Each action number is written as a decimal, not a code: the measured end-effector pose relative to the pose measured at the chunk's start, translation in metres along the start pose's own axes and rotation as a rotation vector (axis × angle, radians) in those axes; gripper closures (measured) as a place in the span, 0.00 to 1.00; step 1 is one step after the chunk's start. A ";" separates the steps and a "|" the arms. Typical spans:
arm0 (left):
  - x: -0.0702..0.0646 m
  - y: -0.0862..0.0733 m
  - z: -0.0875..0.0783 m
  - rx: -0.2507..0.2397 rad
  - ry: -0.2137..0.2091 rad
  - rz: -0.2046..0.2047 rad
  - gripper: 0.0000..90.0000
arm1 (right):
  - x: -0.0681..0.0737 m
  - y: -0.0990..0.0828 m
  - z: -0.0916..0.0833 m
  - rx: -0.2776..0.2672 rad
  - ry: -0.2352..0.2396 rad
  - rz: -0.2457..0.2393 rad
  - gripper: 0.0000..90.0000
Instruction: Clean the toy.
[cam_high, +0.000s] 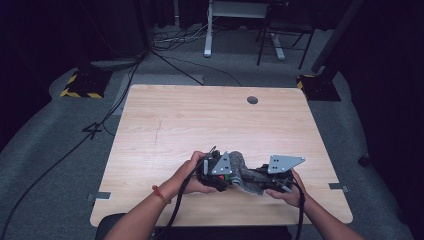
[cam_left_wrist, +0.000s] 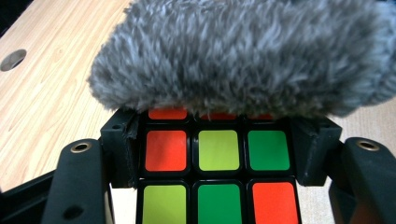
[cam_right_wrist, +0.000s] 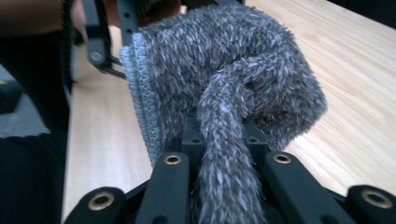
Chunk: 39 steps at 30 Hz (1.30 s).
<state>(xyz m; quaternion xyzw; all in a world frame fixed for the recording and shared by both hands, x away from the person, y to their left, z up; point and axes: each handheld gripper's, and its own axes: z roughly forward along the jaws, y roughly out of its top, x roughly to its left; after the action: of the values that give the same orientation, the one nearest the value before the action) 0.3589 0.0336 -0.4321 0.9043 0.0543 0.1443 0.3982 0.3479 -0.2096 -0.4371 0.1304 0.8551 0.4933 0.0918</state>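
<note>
At the near middle of the wooden table (cam_high: 165, 115), our left gripper (cam_high: 216, 172) had its jaws clamped on the puzzle cube (cam_left_wrist: 218, 154), gripping it at both sides. The grey fuzzy cloth (cam_left_wrist: 243, 56) lay draped over the cube's far end, covering the top row of stickers. To the right, our right gripper (cam_high: 272, 179) pinched a twisted tail of that cloth (cam_right_wrist: 224, 140) between its pressed-together jaws. To wipe well, we judged that the left grip should keep the cube firm and level, while the right drew the cloth across the face in even strokes, without tugging it off.
</note>
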 end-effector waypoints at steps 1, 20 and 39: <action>0.000 0.001 -0.001 -0.010 0.003 -0.003 0.37 | 0.000 0.000 0.001 0.020 -0.019 -0.009 0.87; -0.009 0.005 0.001 -0.008 -0.010 0.015 0.37 | 0.002 0.002 -0.004 -0.016 -0.051 0.001 0.86; -0.004 0.008 -0.018 -0.114 -0.028 -0.015 0.37 | -0.004 -0.006 0.005 0.082 -0.031 0.032 0.86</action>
<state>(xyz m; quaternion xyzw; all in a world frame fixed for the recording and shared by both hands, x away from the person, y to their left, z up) 0.3495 0.0399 -0.4159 0.8816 0.0473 0.1313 0.4509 0.3520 -0.2097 -0.4445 0.1554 0.8710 0.4569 0.0917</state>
